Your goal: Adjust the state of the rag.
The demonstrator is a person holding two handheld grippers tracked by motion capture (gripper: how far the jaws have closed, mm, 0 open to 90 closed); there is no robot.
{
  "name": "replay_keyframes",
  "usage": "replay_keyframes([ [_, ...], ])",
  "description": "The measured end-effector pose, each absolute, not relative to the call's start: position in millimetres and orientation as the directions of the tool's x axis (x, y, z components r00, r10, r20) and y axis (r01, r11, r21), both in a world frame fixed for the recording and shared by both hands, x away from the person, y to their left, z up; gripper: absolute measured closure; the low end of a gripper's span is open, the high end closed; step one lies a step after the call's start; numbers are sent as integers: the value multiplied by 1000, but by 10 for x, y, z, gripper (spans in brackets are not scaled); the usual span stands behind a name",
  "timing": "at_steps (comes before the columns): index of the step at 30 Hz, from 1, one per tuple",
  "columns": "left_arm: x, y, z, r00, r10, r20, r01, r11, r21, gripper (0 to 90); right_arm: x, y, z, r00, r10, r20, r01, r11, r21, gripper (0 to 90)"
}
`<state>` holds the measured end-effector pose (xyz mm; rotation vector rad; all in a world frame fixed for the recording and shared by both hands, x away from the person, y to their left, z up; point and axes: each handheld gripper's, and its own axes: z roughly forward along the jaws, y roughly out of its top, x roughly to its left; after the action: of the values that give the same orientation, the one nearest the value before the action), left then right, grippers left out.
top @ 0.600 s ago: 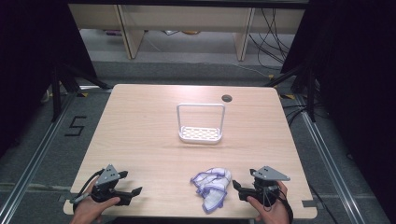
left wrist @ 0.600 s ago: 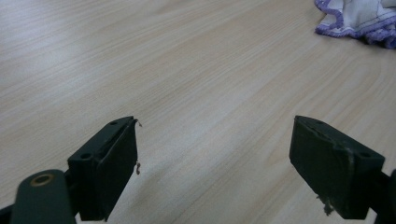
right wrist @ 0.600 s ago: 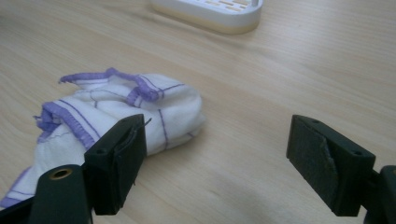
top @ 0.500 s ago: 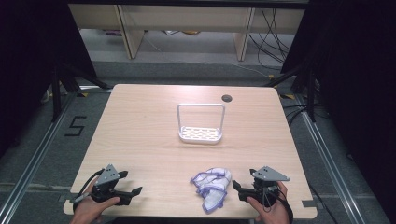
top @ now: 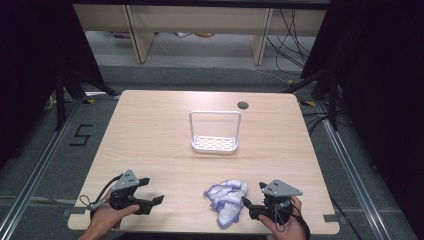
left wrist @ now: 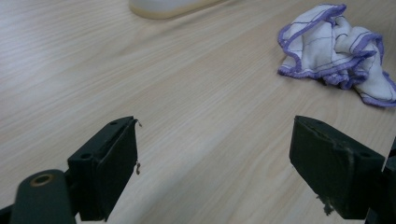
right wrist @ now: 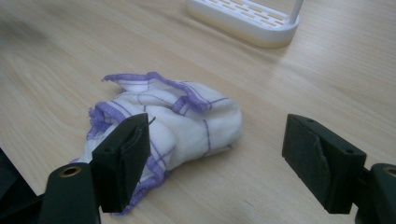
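Your right gripper [top: 250, 207] sits just beside the crumpled cloth [top: 226, 199], jaws spread and pinching nothing, one jaw against the cloth's near edge in the right gripper view. Your left gripper [top: 152, 199] rests well to the cloth's left, jaws spread wide and empty too. You look to be at the approach, before any grasp; next you would need to ease the right jaws around a fold and close. The rack [top: 215, 144] stands beyond the cloth. Nothing has visibly shifted since the earlier frame.
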<state>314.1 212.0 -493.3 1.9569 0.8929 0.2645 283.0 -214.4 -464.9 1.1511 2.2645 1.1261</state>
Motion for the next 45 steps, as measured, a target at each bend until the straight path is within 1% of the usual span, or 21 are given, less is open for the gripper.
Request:
replay_keyframes([
  [5,3264,1779,-4937,761,632,-147,453,-356,817,161,2882,-2120,-4603,-617,787,24,501,369,783,288],
  [6,3264,1779,-4937,761,632,-147,453,-356,817,169,2882,-2120,-4603,-617,787,24,501,369,783,288],
  [9,3331,1595,-4951,786,600,-152,453,-390,802,186,2968,-2081,-4579,-651,759,-26,450,414,791,332],
  [10,3331,1595,-4951,786,600,-152,453,-390,802,194,2968,-2081,-4579,-651,759,-26,450,414,791,332],
  [11,3371,1511,-4952,799,580,-158,450,-404,796,206,3012,-2055,-4591,-661,751,-13,464,421,780,362],
  [14,3418,1384,-4962,810,562,-164,448,-414,792,220,3073,-2028,-4626,-676,737,-5,466,432,772,401],
  [17,3463,1275,-4982,827,538,-167,439,-432,788,241,3129,-1984,-4652,-692,722,-5,467,452,760,419],
  [18,3470,1239,-4988,830,534,-162,435,-437,787,242,3162,-1977,-4662,-705,709,-22,447,467,763,424],
  [24,3489,1088,-4996,849,502,-162,418,-453,787,270,3250,-1898,-4656,-714,699,-23,452,486,748,461],
  [26,3501,1039,-4991,854,491,-173,422,-458,783,293,3265,-1889,-4663,-716,697,-30,444,489,751,466],
  [27,3524,980,-4989,858,480,-184,429,-471,771,305,3279,-1866,-4675,-722,691,-10,461,491,739,471],
  [28,3539,959,-4992,865,471,-171,416,-485,769,316,3283,-1864,-4683,-718,696,-19,458,492,740,478],
  [36,3606,780,-5061,880,450,-152,396,-520,756,457,3343,-1865,-4720,-729,684,-19,462,512,724,553],
  [37,3608,734,-5061,881,446,-155,396,-520,757,477,3366,-1863,-4737,-733,681,-9,469,514,718,577],
  [38,3608,734,-5061,881,446,-155,396,-520,757,497,3366,-1863,-4737,-733,681,-9,469,514,718,577],
  [39,3611,713,-5063,885,440,-151,389,-521,760,497,3369,-1856,-4744,-728,686,10,489,509,708,596],
  [40,3616,687,-5065,888,439,-137,382,-536,753,552,3394,-1854,-4766,-734,679,5,486,520,702,619],
  [41,3631,676,-5071,894,432,-121,369,-555,746,552,3394,-1854,-4766,-734,679,5,486,520,702,619],
  [43,3650,629,-5104,895,432,-112,369,-574,731,605,3418,-1856,-4788,-740,673,12,486,522,701,662],
  [44,3659,615,-5117,898,426,-110,365,-581,728,677,3420,-1852,-4792,-737,675,40,509,515,690,712],
  [45,3682,609,-5126,904,412,-112,359,-589,724,730,3426,-1851,-4796,-743,668,41,504,518,691,750],
])
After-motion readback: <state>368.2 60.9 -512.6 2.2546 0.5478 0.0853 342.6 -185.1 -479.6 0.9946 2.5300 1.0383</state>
